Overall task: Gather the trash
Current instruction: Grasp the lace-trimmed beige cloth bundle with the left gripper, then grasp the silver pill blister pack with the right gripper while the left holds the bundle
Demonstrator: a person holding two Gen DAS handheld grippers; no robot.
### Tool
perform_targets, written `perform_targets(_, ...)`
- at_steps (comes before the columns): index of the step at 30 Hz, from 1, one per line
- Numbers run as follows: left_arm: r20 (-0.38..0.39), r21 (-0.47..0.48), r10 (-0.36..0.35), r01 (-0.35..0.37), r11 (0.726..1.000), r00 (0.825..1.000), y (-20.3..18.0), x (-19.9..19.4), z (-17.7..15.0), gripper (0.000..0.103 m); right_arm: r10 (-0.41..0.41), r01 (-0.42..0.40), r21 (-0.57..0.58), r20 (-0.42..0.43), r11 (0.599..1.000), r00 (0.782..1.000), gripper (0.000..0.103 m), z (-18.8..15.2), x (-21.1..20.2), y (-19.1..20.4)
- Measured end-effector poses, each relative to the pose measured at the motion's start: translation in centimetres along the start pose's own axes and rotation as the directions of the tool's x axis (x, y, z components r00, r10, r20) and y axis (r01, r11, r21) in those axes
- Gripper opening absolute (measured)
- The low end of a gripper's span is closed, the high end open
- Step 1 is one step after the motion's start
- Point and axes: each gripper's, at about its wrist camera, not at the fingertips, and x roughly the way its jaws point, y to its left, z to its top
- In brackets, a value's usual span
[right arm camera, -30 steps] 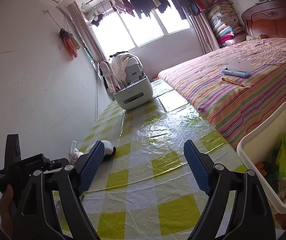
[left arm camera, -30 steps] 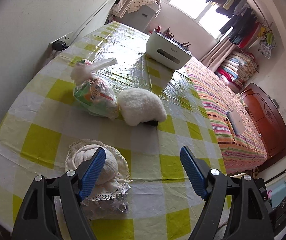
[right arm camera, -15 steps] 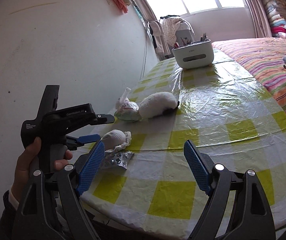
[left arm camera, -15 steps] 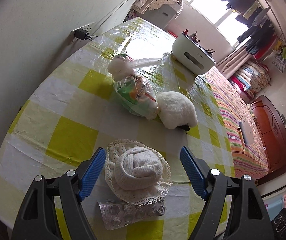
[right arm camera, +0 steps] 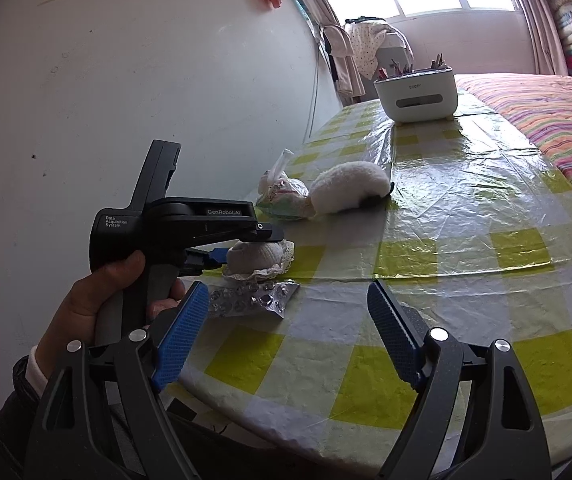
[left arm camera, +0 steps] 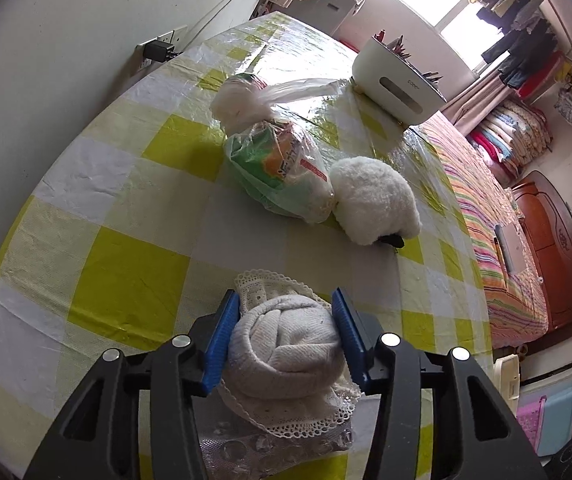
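Blue fingers (left arm camera: 222,342) closing against rolled sock (left arm camera: 286,348); right gripper (right arm camera: 287,340) wide, empty.

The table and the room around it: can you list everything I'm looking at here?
rolled sock: one, white with a lace cuff, near edge of the table, between the left jaws
blister pack: one, silvery, lying beside the sock
plastic bag: one, clear with green and orange packaging inside, mid-table
fluffy slipper: one, white, touching the bag
storage box: one, white, far end, holding small items
table: one, yellow and white checked cover
bed: one, striped spread, beside the table
wall charger: one, black, in a socket
left gripper: black with blue pads, jaws closing around the sock
right gripper: same kind, open, holding nothing
hand: one, gripping the left gripper's handle
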Motion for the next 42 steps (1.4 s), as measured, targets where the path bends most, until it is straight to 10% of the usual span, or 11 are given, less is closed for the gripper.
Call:
perform_targets(14,0.122,-0.102,-0.001,0.013,0.995,0.993,3.0,-3.8,0.9,0.044,0.088,-0.115,-0.16,-0.165,0.98,0.982,0.08,0.3,5.4,3.8)
perform_targets(22,0.144,-0.175,-0.005,0.031,0.984,0.99,5.3,-5.1,1.5,0.044,0.054,-0.26,-0.555,-0.359,0.791,0.932,0.081,1.5,9.3,8.4)
perform_targets(35,0.133,-0.166,-0.043,0.065,0.984,0.99,5.2,-5.4,1.2,0.044,0.08,-0.416,-0.483,-0.574,0.771,0.815,0.081,3.0,15.0,6.2)
perform_targets(42,0.131,-0.156,-0.047,0.068,0.985,0.99,4.7,-5.4,1.1,0.044,0.026,-0.363,-0.51,-0.552,0.78,0.833,0.054,2.3,14.9,5.8)
